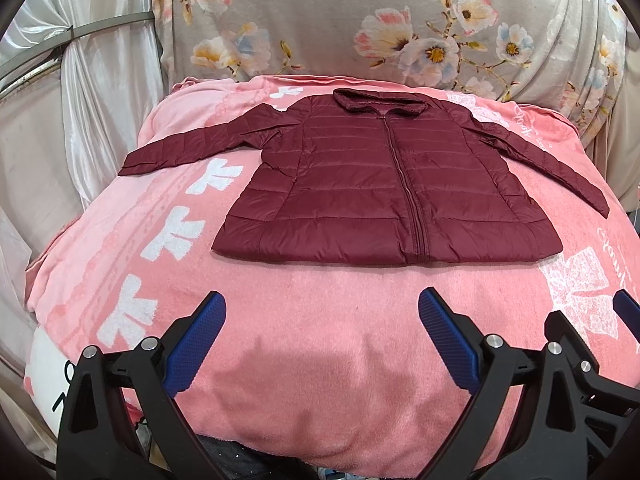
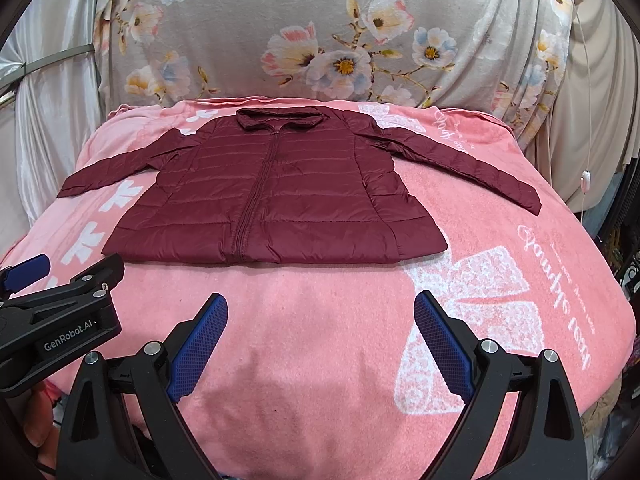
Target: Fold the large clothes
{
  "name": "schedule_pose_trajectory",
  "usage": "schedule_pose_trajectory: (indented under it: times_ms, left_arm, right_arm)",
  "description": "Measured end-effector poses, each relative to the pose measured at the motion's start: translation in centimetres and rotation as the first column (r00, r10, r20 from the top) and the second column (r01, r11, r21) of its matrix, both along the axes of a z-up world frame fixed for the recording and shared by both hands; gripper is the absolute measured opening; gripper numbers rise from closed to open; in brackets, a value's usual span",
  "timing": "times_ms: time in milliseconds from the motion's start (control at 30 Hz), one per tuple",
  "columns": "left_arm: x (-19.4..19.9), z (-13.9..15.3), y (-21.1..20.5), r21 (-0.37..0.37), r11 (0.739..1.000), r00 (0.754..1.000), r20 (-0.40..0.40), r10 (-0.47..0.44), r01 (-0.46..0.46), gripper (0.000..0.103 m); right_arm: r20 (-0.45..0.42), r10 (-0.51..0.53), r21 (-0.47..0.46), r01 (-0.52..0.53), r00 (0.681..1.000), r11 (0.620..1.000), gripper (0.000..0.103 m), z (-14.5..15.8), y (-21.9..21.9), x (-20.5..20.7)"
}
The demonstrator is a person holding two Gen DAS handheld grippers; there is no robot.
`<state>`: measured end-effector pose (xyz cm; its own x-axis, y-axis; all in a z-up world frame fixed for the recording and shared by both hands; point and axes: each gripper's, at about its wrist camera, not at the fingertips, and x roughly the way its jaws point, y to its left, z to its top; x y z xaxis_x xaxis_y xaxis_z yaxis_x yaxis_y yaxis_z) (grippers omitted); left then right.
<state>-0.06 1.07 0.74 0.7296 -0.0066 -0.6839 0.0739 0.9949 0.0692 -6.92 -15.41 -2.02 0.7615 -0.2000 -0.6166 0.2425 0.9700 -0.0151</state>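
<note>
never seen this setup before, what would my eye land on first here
A dark red puffer jacket lies flat and zipped in the middle of a pink blanket, sleeves spread to both sides. Behind it hangs a grey floral cloth. In front, both grippers hover open, left and right.

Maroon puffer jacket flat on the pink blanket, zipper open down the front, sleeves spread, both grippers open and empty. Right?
One thing is wrong: the zipper is closed from hem to collar, as the right wrist view shows. The rest holds: the maroon jacket lies flat on the pink blanket, sleeves spread, and the left gripper and right gripper are open and empty.
</note>
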Motion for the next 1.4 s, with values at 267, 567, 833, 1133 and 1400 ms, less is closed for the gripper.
schedule_pose_trajectory:
  times_ms: [267, 567, 833, 1133, 1400]
  left_arm:
    - [-0.2, 0.2, 0.3, -0.001, 1.0, 1.0, -0.001, 0.001, -0.001, 0.095]
    - [-0.1, 0.2, 0.7, -0.001, 1.0, 1.0, -0.003, 0.004, -0.004, 0.095]
    - [0.1, 0.1, 1.2, -0.002, 1.0, 1.0, -0.003, 0.004, -0.004, 0.095]
    - [0.5, -0.4, 1.4, 0.0, 1.0, 1.0, -0.003, 0.013, -0.013, 0.095]
    - [0.7, -0.3, 1.4, 0.001, 1.0, 1.0, -0.001, 0.02, -0.02, 0.095]
  right_arm:
    - [-0.002, 0.002, 0.0, -0.002, 1.0, 1.0, 0.092, 0.1, 0.2, 0.1]
    - [-0.003, 0.002, -0.002, -0.002, 1.0, 1.0, 0.092, 0.0, 0.4, 0.2]
    - [-0.002, 0.002, -0.002, -0.002, 1.0, 1.0, 0.092, 0.1, 0.5, 0.2]
    - [-0.002, 0.001, -0.007, -0.001, 1.0, 1.0, 0.092, 0.2, 0.5, 0.2]
    - [-0.001, 0.001, -0.01, -0.001, 1.0, 1.0, 0.092, 0.2, 0.8, 0.2]
